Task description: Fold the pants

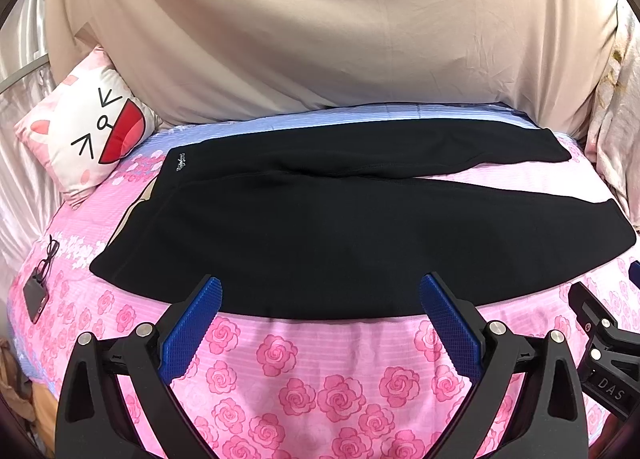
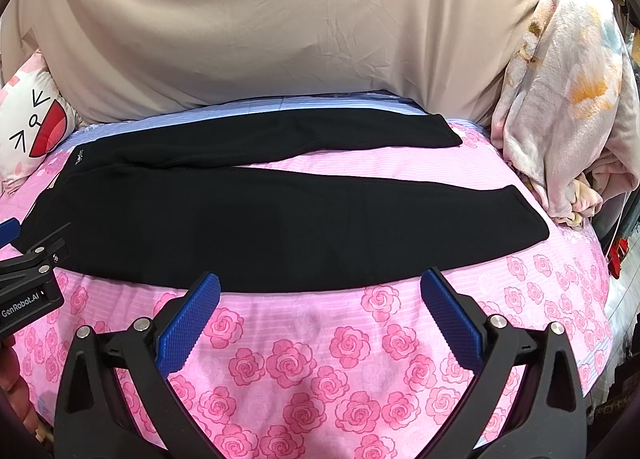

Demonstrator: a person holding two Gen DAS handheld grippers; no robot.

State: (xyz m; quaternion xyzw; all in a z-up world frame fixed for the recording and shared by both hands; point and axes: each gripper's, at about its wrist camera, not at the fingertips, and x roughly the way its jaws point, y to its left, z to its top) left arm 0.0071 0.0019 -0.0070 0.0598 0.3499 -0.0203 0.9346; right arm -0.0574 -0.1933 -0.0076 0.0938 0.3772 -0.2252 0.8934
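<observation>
The left gripper [image 1: 320, 291] is standing wide open, its 2 blue pads [image 1: 192, 331] holding nothing and hanging just over the near edge of the black pants [image 1: 320, 227]. The right gripper [image 2: 320, 287] is gaping just as wide, also empty, at the same near edge further toward the leg ends. Whether either set of tips is touching the cloth is hard to judge from these angles.

The pants are lying flat across the pink rose bedsheet [image 1: 328, 375], waist to the left, 2 legs spreading apart to the right. A cat-face pillow [image 1: 92, 127] is sitting off the waist end, and a crumpled floral blanket [image 2: 560, 99] is piling up past the leg ends. A phone with glasses [image 1: 38, 287] is lying near the left edge, partly cut off. Bare sheet is showing in front of the pants; a beige cloth [image 1: 320, 27] is closing off the far side.
</observation>
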